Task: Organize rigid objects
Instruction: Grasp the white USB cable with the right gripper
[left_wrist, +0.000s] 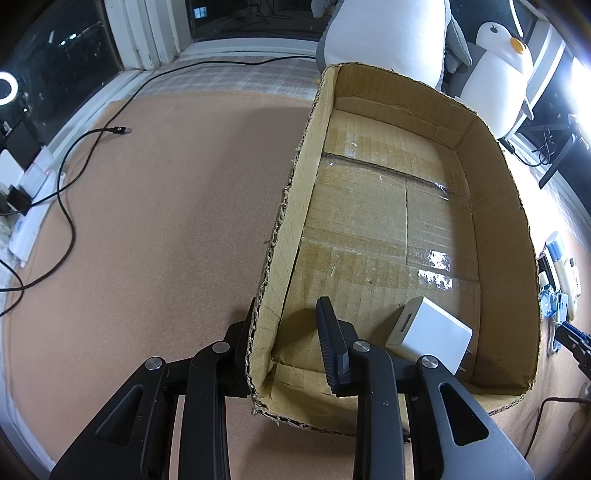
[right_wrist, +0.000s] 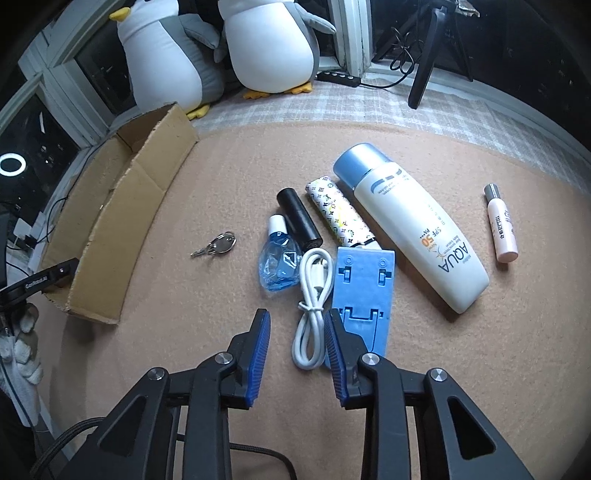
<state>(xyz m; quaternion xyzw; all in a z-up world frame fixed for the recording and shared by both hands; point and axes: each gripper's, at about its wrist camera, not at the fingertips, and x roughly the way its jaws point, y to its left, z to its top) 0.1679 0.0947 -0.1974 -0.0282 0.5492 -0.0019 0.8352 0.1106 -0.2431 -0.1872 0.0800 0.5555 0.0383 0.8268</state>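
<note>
Blue-padded right gripper (right_wrist: 297, 345) hangs with jaws apart around the coiled white charging cable (right_wrist: 312, 306), not yet pinching it. Left gripper (left_wrist: 286, 341) clamps the brown cardboard box (left_wrist: 291, 206) wall at its 7 o'clock corner. Next: close, lift, carry to the box.

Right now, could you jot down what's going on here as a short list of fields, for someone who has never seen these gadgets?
box: open cardboard box, left gripper shut on its near wall
in box: white charger
outside on mat: keys, blue dropper bottle, black tube, patterned tube, white cable, blue stand, sunscreen bottle, pink tube
right gripper: open, white cable between its fingers
</note>
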